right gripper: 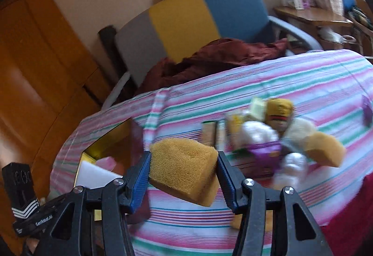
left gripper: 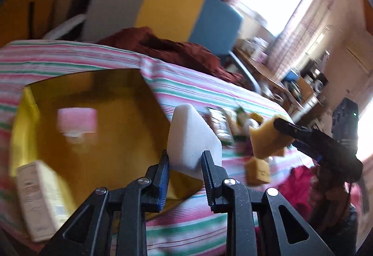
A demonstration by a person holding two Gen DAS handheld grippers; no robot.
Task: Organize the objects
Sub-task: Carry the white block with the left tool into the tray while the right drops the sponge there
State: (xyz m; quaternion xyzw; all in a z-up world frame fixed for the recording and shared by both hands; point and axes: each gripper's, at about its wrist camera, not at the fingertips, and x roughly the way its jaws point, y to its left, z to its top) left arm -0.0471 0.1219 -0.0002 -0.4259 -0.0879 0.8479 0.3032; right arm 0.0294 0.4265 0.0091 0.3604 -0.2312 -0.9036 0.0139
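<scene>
My left gripper (left gripper: 185, 159) is shut on a white foam block (left gripper: 192, 139), held above the right edge of a yellow cardboard box (left gripper: 28, 130) that lies open on the striped bedspread. My right gripper (right gripper: 183, 160) is shut on a yellow sponge (right gripper: 184, 162), raised over the bed. In the left wrist view the same sponge (left gripper: 268, 139) and right gripper (left gripper: 285, 130) hang to the right of the white block. A pink item (left gripper: 78, 119) and a cream packet (left gripper: 35, 200) lie in the box. Both views are motion-blurred.
A pile of small packets, sponges and wrapped items (right gripper: 268, 137) lies on the bedspread (right gripper: 303, 79). Another yellow sponge (left gripper: 258, 171) lies nearer. A dark red cloth (right gripper: 209, 58) sits on a grey, yellow and blue chair (right gripper: 186, 18). A cluttered wooden table (right gripper: 312, 16) stands at the right.
</scene>
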